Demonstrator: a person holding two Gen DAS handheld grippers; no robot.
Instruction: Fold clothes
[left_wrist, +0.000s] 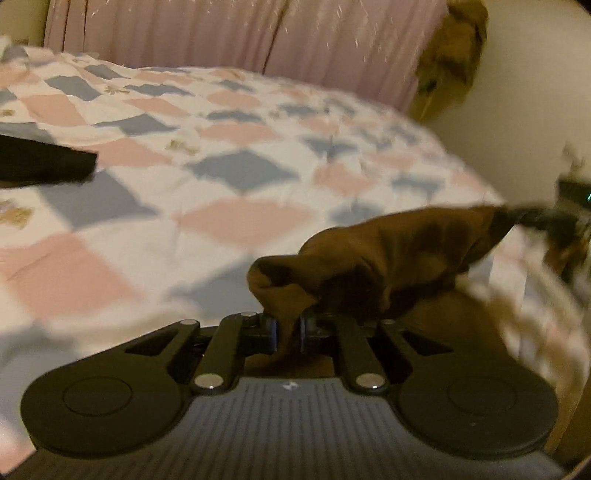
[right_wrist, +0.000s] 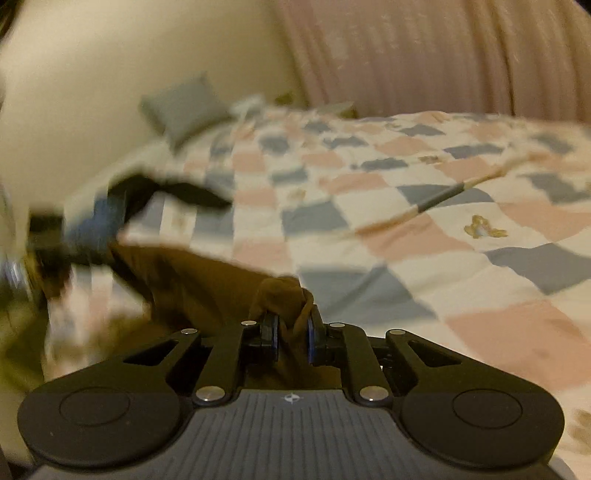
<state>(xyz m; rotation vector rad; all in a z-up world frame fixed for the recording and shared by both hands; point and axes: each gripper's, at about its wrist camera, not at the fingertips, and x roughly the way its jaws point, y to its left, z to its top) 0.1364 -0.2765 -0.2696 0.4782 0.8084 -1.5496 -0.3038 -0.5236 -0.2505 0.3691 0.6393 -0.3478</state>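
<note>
Both grippers clamp the same brown garment (left_wrist: 391, 254): the left gripper (left_wrist: 288, 332) pinches a bunched end between nearly closed fingers, and the right gripper (right_wrist: 293, 334) pinches another bunched end likewise. The cloth hangs stretched between them above the near edge of the checked quilt (left_wrist: 236, 170), its long axis running left to right from one gripper to the other. A black garment (left_wrist: 44, 162) lies far left on the quilt; judged from this, the next move lowers the brown cloth flat onto the bed ahead.

The quilt (left_wrist: 229, 177) lies bare across its middle to the curtain (left_wrist: 229, 33). A black garment (left_wrist: 44, 162) crosses its left edge; a pillow (right_wrist: 184, 107) sits at its far corner.
</note>
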